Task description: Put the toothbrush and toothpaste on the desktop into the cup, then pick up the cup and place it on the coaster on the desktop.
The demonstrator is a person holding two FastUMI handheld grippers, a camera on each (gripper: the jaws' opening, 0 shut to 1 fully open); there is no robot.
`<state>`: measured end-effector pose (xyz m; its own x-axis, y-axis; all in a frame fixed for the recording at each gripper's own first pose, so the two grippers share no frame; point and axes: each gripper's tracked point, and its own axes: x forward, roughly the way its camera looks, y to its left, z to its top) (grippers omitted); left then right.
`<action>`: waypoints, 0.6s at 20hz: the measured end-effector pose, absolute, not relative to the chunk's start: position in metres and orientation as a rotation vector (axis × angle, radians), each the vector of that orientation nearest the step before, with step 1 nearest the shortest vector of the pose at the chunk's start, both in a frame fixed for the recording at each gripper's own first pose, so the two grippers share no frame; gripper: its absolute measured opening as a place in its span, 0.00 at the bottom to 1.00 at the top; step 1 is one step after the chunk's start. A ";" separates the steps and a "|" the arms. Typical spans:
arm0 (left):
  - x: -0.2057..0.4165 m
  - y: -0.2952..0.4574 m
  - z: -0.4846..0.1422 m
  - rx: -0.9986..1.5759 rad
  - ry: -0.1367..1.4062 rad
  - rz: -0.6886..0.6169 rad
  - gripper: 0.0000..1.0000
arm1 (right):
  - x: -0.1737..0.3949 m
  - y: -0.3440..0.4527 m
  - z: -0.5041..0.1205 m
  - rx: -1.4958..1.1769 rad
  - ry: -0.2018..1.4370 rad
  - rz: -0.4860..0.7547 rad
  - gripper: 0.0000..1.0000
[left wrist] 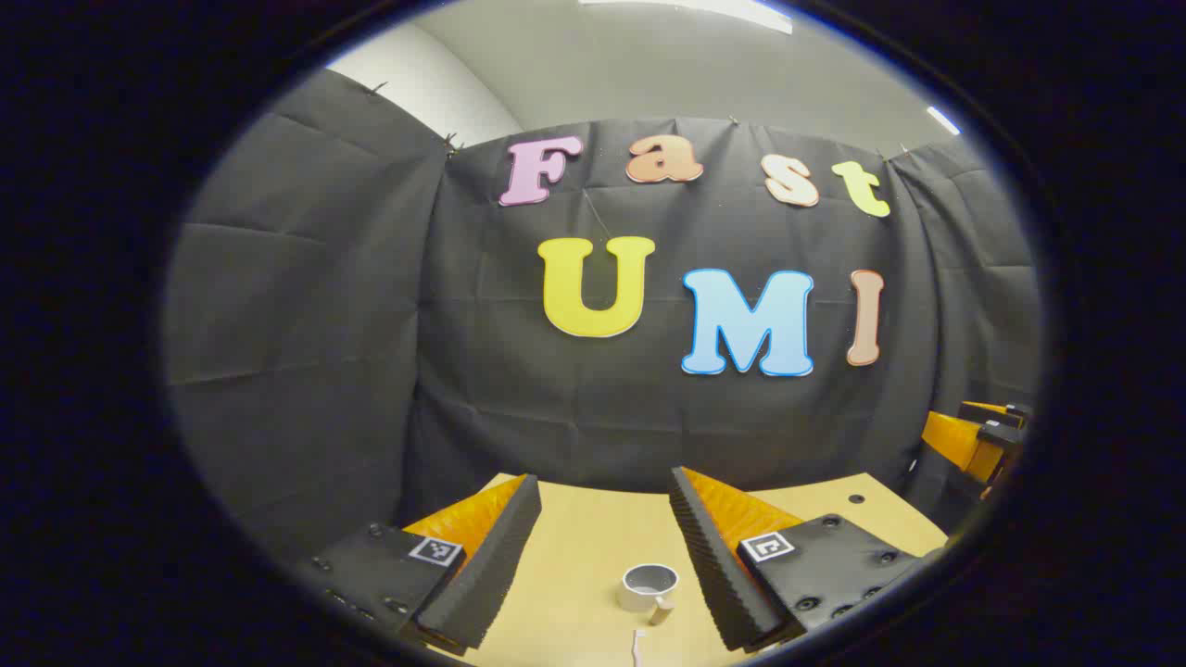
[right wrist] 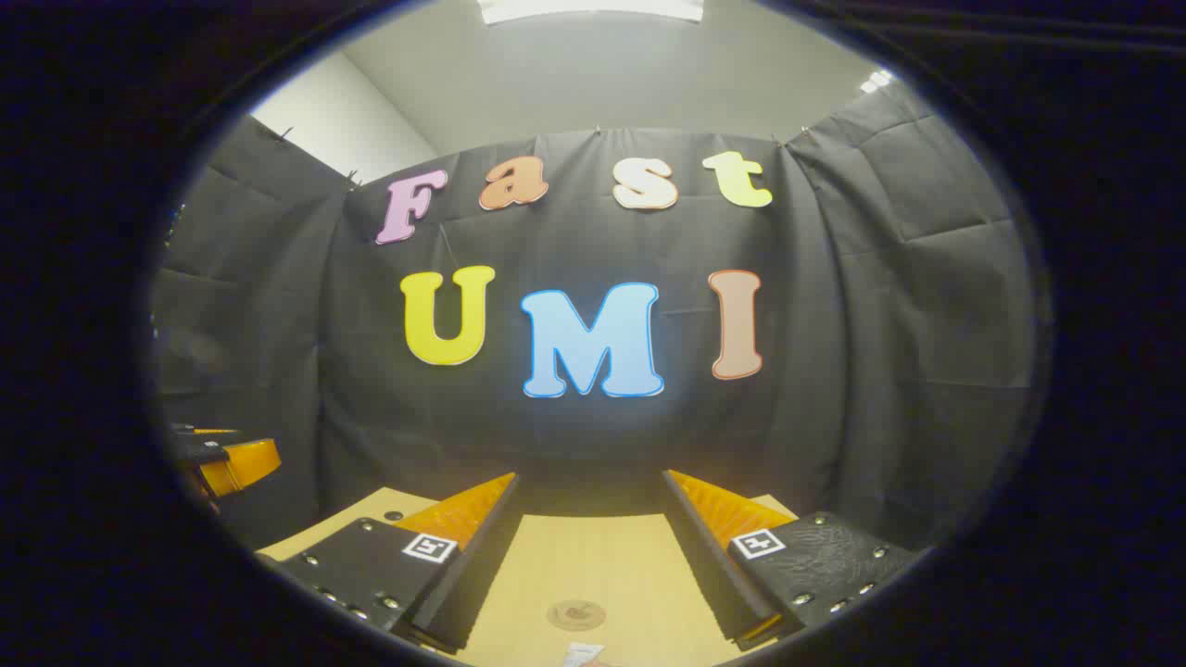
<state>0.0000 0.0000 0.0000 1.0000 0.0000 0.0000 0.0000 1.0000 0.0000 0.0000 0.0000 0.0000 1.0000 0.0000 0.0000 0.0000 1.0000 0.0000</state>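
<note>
Two grippers: left gripper (left wrist: 604, 505) and right gripper (right wrist: 590, 500), fingers spread, holding nothing.
Pads: ridged, wedge-shaped.
Cup (left wrist: 649, 587): white, round, handled, on wooden desktop (left wrist: 584, 547).
Toothbrush (left wrist: 638, 646): just beside cup.
Coaster (right wrist: 575, 614): flat brown disc.

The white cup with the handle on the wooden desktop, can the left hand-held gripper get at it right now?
Probably yes. The left hand-held gripper is open, and the white cup stands upright on the wooden desktop between and below its fingers, with nothing visible in between.
</note>
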 end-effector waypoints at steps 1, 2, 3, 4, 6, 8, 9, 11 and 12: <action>0.001 0.000 -0.002 0.003 0.008 -0.002 0.93 | 0.002 0.003 -0.002 -0.004 0.008 0.007 0.92; 0.002 0.000 -0.004 0.006 0.016 -0.002 0.93 | 0.004 0.005 -0.006 -0.003 0.020 0.013 0.92; 0.002 0.000 -0.006 0.005 0.026 -0.005 0.93 | 0.006 0.007 -0.009 0.003 0.037 0.018 0.92; 0.008 -0.004 -0.013 0.003 0.058 -0.015 0.93 | 0.010 0.010 -0.016 0.018 0.070 0.023 0.92; 0.012 -0.009 -0.027 -0.007 0.108 -0.032 0.93 | 0.016 0.009 -0.029 0.035 0.126 0.016 0.92; 0.017 -0.015 -0.050 -0.034 0.182 -0.060 0.93 | 0.018 0.010 -0.046 0.037 0.193 0.017 0.92; 0.018 -0.019 -0.066 -0.052 0.231 -0.080 0.94 | 0.019 0.012 -0.057 0.037 0.237 0.023 0.93; 0.018 -0.022 -0.080 -0.053 0.269 -0.093 0.93 | 0.017 0.018 -0.071 0.041 0.290 0.036 0.93; 0.020 -0.021 -0.088 -0.043 0.296 -0.095 0.93 | 0.016 0.020 -0.082 0.036 0.326 0.039 0.93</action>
